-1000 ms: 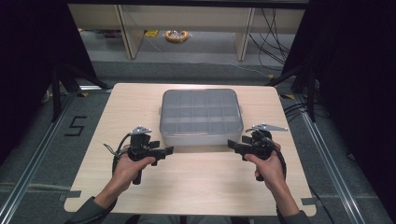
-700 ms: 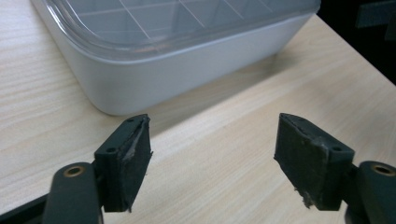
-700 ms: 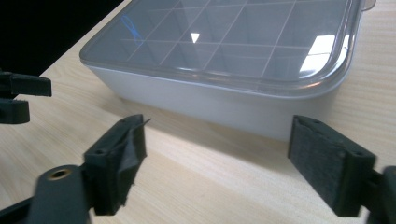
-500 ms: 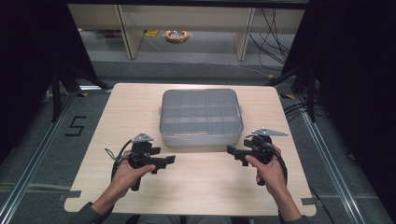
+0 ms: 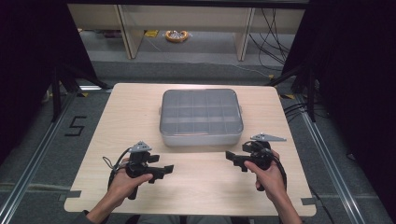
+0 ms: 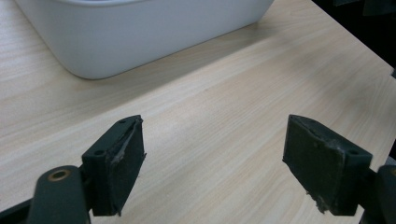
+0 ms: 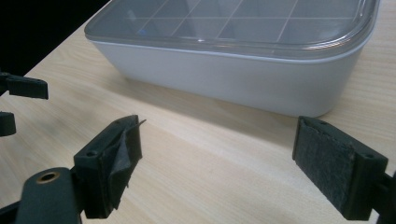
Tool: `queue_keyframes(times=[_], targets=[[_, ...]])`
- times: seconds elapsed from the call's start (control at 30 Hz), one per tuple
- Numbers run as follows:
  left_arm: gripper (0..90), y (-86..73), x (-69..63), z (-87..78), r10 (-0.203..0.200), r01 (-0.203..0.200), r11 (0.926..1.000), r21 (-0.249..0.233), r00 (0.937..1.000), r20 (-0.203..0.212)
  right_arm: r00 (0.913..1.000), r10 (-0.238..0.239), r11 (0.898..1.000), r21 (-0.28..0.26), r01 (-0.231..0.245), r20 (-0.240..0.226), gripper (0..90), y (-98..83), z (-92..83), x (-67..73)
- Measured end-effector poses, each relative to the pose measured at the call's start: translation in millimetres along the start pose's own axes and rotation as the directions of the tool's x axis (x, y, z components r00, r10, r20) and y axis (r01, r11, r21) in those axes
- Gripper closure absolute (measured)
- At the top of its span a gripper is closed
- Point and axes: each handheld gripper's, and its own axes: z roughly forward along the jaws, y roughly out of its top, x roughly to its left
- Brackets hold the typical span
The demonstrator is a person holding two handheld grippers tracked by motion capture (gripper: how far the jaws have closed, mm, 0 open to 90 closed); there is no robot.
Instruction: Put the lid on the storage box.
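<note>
A grey compartment box (image 5: 201, 117) with a clear lid lies shut in the middle of the wooden table (image 5: 140, 107). My left gripper (image 5: 168, 169) is held in front of the box's left corner and points right. Its jaws have just been opening and stand open (image 6: 215, 144) over bare wood, below the box wall (image 6: 140, 32). My right gripper (image 5: 230, 156) is in front of the box's right corner and points left. Its jaws have also just been opening and stand open (image 7: 217, 140) with nothing between them, short of the box (image 7: 233, 70).
The left gripper's jaw tips (image 7: 23, 88) show at the left edge of the right gripper view. Beyond the table are shelf legs (image 5: 126, 32), an orange coil (image 5: 176, 35) and cables (image 5: 271, 28) on the floor. Dark curtains flank both sides.
The left hand has drawn back toward the table's front edge and sunk a little. The right hand has stayed about where it was.
</note>
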Motion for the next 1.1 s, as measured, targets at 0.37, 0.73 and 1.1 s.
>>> queue_keyframes(times=[0.37, 0.73, 1.1], targets=[[20.3, -11.2, -2.5, -3.5, 0.020, -0.020, 0.9998, -0.002, 0.9998, -0.007, 0.9992, -0.038, 0.999, 0.012, 0.038, -0.012, 17.0, -12.2, 2.5, 3.1], [20.3, -20.8, -8.3, -6.8, 0.043, -0.043, 0.9991, -0.001, 0.9991, 0.004, 0.9985, -0.045, 0.998, 0.032, 0.046, -0.032, 17.1, -25.2, 3.8, 10.5], [20.3, -30.0, -13.8, -9.4, 0.068, -0.068, 0.9977, 0.002, 0.9977, -0.006, 0.9975, -0.062, 0.997, 0.033, 0.063, -0.033, 17.8, -36.4, 1.1, 15.2]])
